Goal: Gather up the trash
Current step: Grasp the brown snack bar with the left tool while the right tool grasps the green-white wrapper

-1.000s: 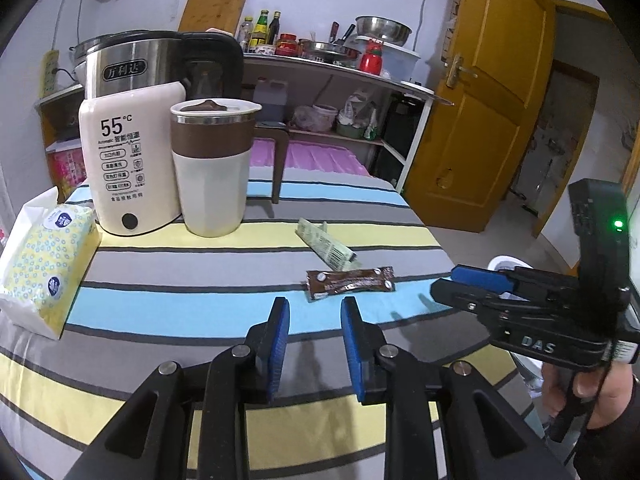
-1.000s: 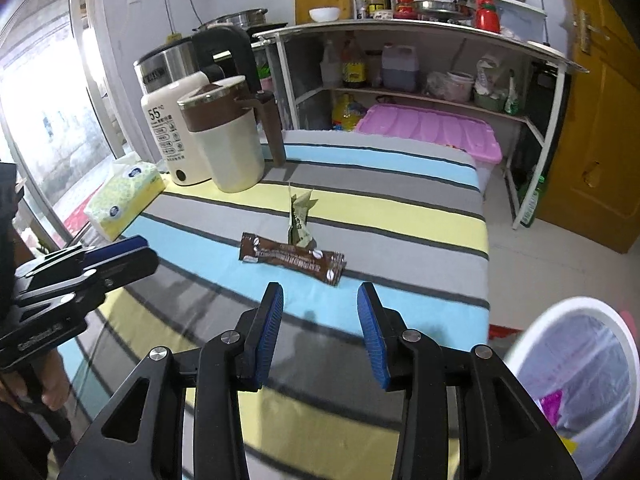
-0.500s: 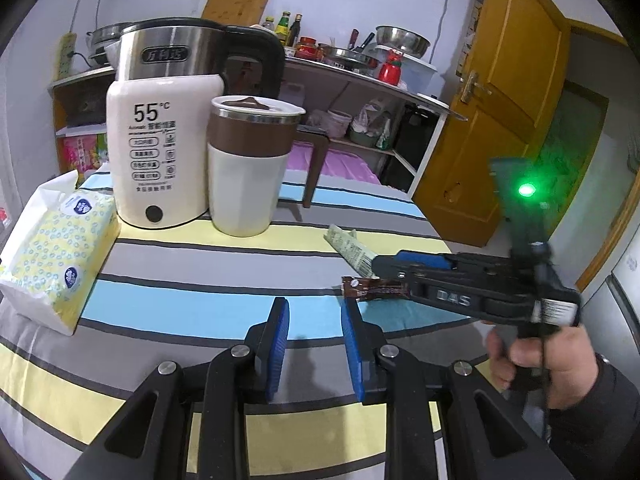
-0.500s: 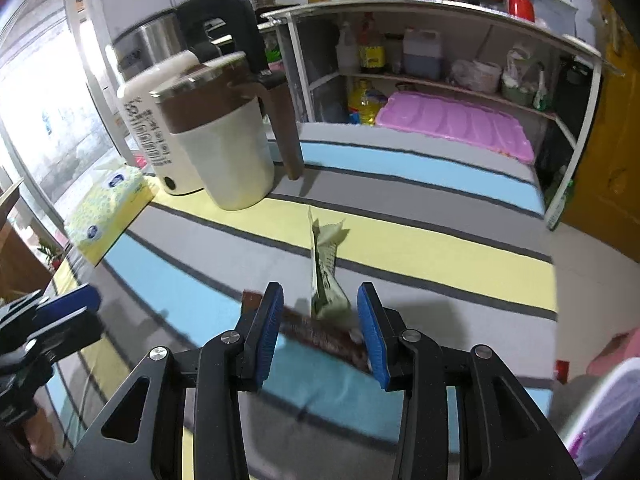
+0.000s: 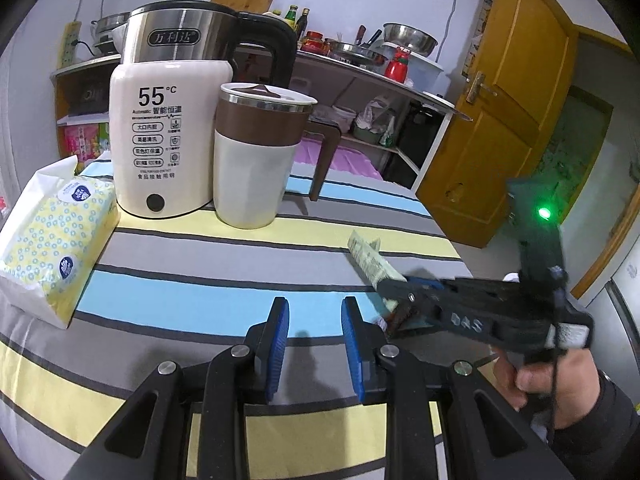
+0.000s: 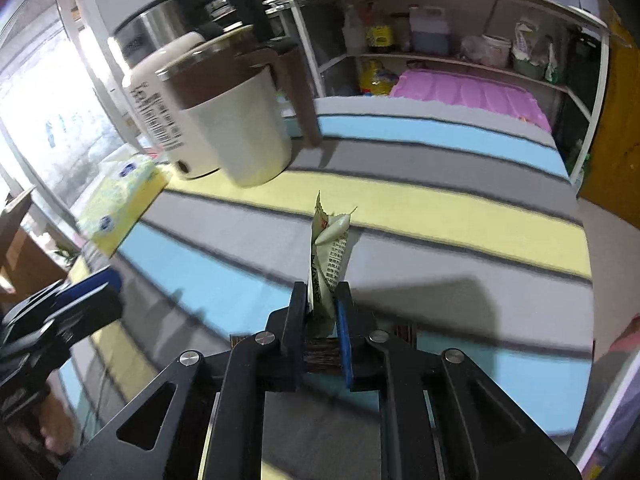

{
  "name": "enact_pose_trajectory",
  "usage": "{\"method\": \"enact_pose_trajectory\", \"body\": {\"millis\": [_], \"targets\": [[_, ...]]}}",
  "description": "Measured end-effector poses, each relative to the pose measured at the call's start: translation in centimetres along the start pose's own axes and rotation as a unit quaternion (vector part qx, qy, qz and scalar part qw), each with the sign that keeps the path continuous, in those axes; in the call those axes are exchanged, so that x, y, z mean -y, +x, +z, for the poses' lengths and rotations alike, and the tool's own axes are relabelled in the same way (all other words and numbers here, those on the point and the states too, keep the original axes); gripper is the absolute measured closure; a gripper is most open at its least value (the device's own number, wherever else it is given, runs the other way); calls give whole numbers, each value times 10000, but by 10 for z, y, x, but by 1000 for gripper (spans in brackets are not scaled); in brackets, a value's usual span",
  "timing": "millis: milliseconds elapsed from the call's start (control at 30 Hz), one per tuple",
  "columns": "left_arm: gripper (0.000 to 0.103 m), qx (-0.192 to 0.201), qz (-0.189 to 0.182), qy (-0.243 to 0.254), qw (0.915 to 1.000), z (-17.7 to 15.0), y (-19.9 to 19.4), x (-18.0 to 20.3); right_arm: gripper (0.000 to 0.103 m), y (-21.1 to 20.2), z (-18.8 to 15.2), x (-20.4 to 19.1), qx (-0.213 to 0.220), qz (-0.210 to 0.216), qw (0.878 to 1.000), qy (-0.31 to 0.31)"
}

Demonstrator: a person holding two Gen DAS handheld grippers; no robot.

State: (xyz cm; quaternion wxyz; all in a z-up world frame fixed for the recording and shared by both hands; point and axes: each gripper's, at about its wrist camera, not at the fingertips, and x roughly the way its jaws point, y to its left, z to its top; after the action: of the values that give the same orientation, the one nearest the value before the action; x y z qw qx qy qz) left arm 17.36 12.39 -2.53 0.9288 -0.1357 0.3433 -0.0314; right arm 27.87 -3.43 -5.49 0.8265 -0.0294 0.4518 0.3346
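A pale green wrapper (image 6: 326,256) stands up between the fingers of my right gripper (image 6: 322,312), which is shut on its lower end; it also shows in the left wrist view (image 5: 370,258) with the right gripper (image 5: 394,292) clamped on it. A brown wrapper (image 6: 320,350) lies on the striped tablecloth under the right fingers, and a bit of it shows in the left wrist view (image 5: 402,314). My left gripper (image 5: 314,344) is open and empty above the cloth, left of both wrappers.
A white kettle (image 5: 168,136) and a brown-and-cream mug (image 5: 256,160) stand at the back of the table. A tissue pack (image 5: 52,240) lies at the left edge. A counter with shelves (image 6: 460,40) stands behind the table, an orange door (image 5: 508,112) to the right.
My right gripper moved forward over the brown wrapper and shut on the green wrapper. My left gripper crept forward and stayed open.
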Motion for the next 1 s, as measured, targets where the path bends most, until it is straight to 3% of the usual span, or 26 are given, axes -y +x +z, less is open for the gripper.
{"method": "enact_pose_trajectory", "body": {"millis": [133,267,433,567,767,1000], "targets": [[76,-60,-51,86,9999,-5,-1,8,88,-17,-18,-6,4,160,9999,3],[76,-141,-152,150,9997,-10,0,18,88,-47,-26,1,330,86,9993,163],[63,-292,-369,347,9983,-14,12,38,88,-80,-34,19,623,-95,9972,414],[62,-521,-404,465,9967,-19,30,52,88,-92,-46,31,674,-200,9960,551],[62,-760,-381,628,9944,-29,50,75,88,-102,-63,45,697,-249,9946,731],[63,-943,-49,904,9914,-39,63,96,88,-109,-75,53,752,-245,9932,859]]}}
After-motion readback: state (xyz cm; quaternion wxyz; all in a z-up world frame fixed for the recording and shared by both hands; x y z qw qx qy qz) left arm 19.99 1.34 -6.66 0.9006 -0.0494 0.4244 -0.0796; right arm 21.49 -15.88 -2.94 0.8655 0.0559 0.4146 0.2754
